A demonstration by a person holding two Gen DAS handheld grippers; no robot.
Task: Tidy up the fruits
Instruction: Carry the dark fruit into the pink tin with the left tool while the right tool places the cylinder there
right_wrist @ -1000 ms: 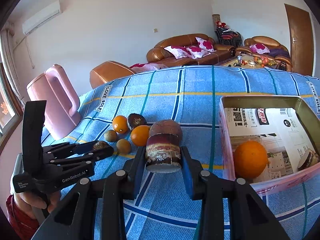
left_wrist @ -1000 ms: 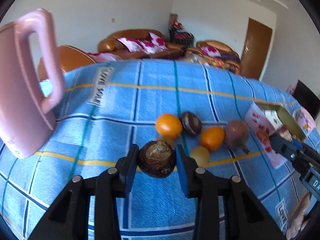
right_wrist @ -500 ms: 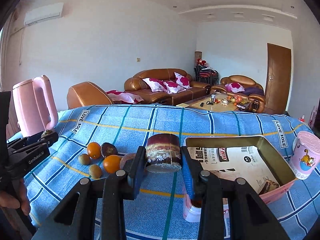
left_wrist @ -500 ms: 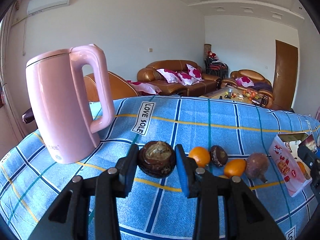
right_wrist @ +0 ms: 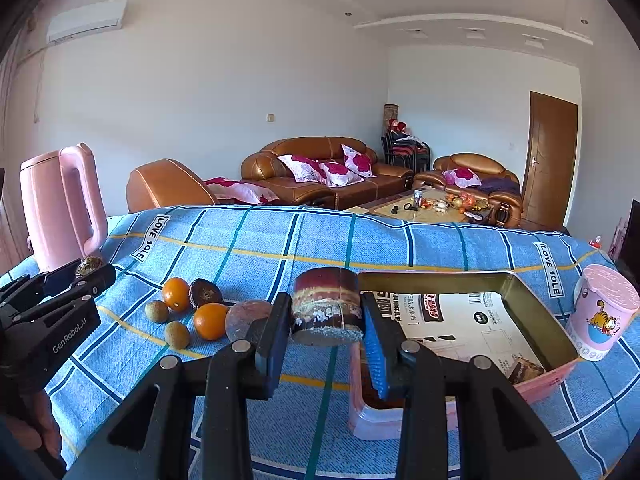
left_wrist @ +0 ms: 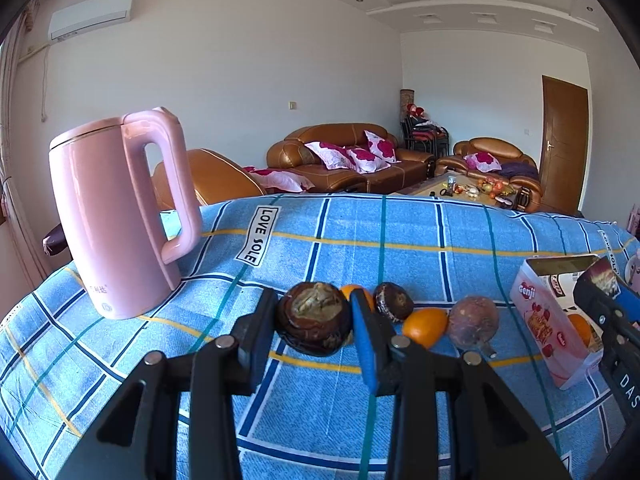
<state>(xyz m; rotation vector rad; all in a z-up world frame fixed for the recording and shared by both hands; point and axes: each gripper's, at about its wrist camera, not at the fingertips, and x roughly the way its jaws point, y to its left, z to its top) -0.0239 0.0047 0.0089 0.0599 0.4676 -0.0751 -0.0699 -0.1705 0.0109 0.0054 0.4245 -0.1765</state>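
The left gripper (left_wrist: 314, 326) is clenching its fingers on a dark brown wrinkled round fruit (left_wrist: 314, 322), holding it above the blue checked cloth-covered table (left_wrist: 360, 240). The right gripper (right_wrist: 326, 320) is grasping a reddish-brown cut fruit chunk (right_wrist: 326, 308) beside the open pink cardboard box (right_wrist: 532, 308), near the oranges (right_wrist: 210, 320).

Pink electric kettle (left_wrist: 116, 216) upright on the worktop's blue plaid cloth (left_wrist: 420, 236) (printed "LOVE SOLE"), pink cartoon-cat cup (right_wrist: 602, 317) at the right edge, brown leather sofas (right_wrist: 320, 168) with floral cushions, cluttered coffee table (right_wrist: 432, 208), wooden door (right_wrist: 552, 160), wall air conditioner (left_wrist: 92, 14)
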